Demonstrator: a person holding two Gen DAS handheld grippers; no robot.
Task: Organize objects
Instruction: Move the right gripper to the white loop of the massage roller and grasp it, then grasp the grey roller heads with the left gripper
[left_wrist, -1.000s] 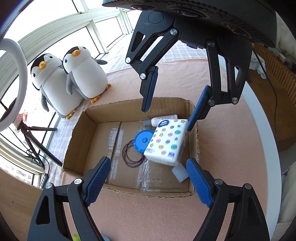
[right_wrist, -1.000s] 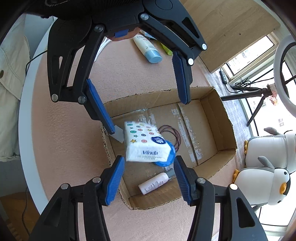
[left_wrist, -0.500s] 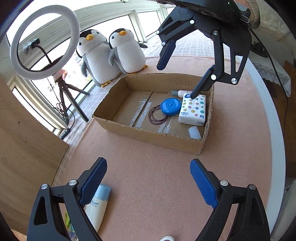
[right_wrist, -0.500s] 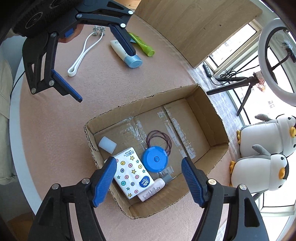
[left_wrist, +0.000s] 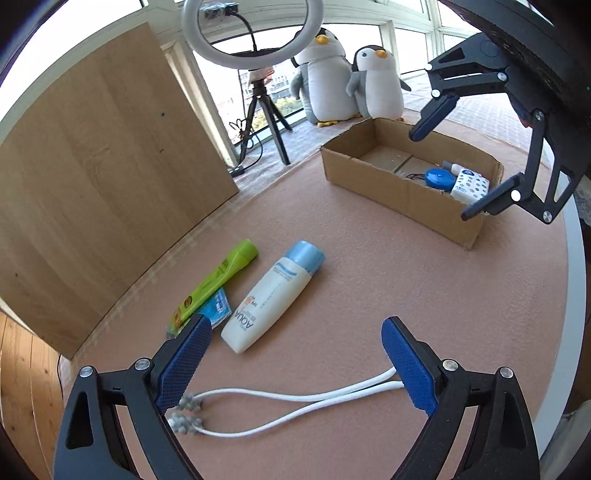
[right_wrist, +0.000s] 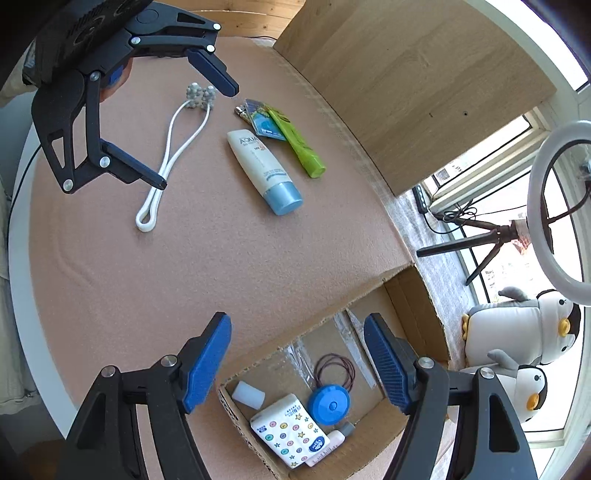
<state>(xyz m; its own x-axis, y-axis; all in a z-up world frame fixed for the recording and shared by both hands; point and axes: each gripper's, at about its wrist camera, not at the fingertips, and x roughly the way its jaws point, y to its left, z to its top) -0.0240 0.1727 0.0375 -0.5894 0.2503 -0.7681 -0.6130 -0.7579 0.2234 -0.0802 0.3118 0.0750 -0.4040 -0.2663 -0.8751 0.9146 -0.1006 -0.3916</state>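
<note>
My left gripper (left_wrist: 295, 356) is open and empty, low over the white two-armed roller massager (left_wrist: 280, 406) on the pink cloth. Just beyond it lie a white sunscreen tube with a blue cap (left_wrist: 273, 295), a green tube (left_wrist: 218, 280) and a small blue packet (left_wrist: 218, 311). The right gripper (right_wrist: 295, 360) hangs open and empty above the near corner of the cardboard box (right_wrist: 332, 312). Inside the box lie a tissue pack (right_wrist: 288, 432), a blue round case (right_wrist: 328, 402), hair ties (right_wrist: 334, 369), a white cap (right_wrist: 249, 395) and a small bottle (right_wrist: 328, 445).
A wooden board (left_wrist: 92, 166) stands along the table's left side. Two penguin plush toys (left_wrist: 351, 85) and a ring light on a tripod (left_wrist: 255, 59) stand beyond the box. The round table's white rim (left_wrist: 574, 295) curves past on the right.
The right gripper opened and left the tissue pack in the box, then drew back. My left gripper swung away from the box to the loose items.
</note>
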